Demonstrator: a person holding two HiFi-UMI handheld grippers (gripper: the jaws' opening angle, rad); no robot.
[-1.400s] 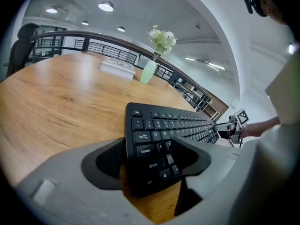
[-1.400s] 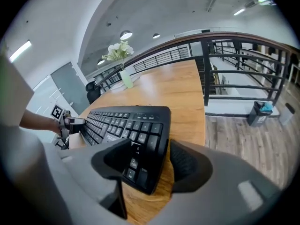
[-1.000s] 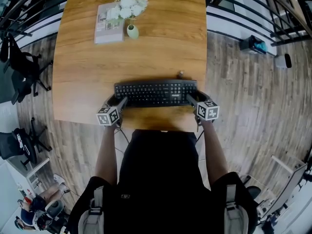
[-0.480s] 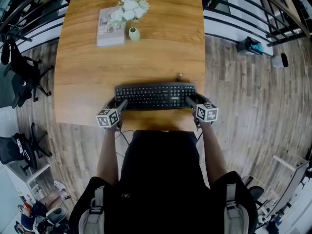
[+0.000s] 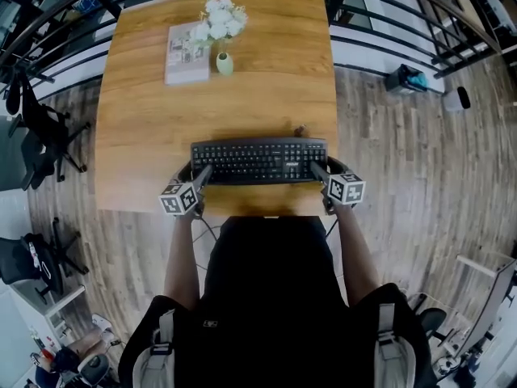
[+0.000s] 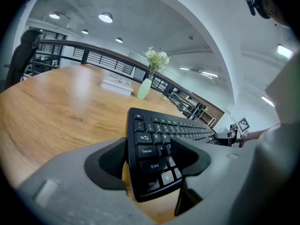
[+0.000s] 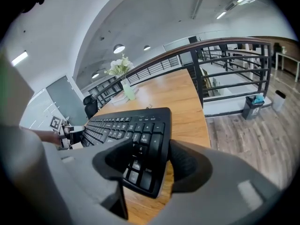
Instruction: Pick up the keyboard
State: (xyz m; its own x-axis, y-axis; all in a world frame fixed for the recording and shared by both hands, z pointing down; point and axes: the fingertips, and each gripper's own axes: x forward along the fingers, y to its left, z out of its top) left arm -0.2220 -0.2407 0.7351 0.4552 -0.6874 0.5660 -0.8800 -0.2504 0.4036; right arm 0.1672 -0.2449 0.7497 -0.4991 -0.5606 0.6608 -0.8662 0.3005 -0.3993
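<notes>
A black keyboard (image 5: 258, 160) lies crosswise near the front edge of the wooden table (image 5: 218, 103). My left gripper (image 5: 200, 172) is shut on the keyboard's left end, one jaw over the keys and one under. My right gripper (image 5: 317, 170) is shut on the right end the same way. In the left gripper view the keyboard (image 6: 168, 135) runs away from my left gripper (image 6: 154, 158), its near end looking slightly off the wood. In the right gripper view my right gripper (image 7: 145, 161) clamps the number-pad end of the keyboard (image 7: 131, 125).
A book (image 5: 184, 55) and a small vase of white flowers (image 5: 224, 61) stand at the table's far side. A small object (image 5: 300, 129) lies just behind the keyboard. Black chairs (image 5: 36, 128) stand left of the table, a railing runs behind it, and a bin (image 5: 408, 79) sits on the floor at right.
Both grippers stay clamped on the keyboard's ends. The head view has shifted a little, so the whole scene sits slightly lower in the picture.
</notes>
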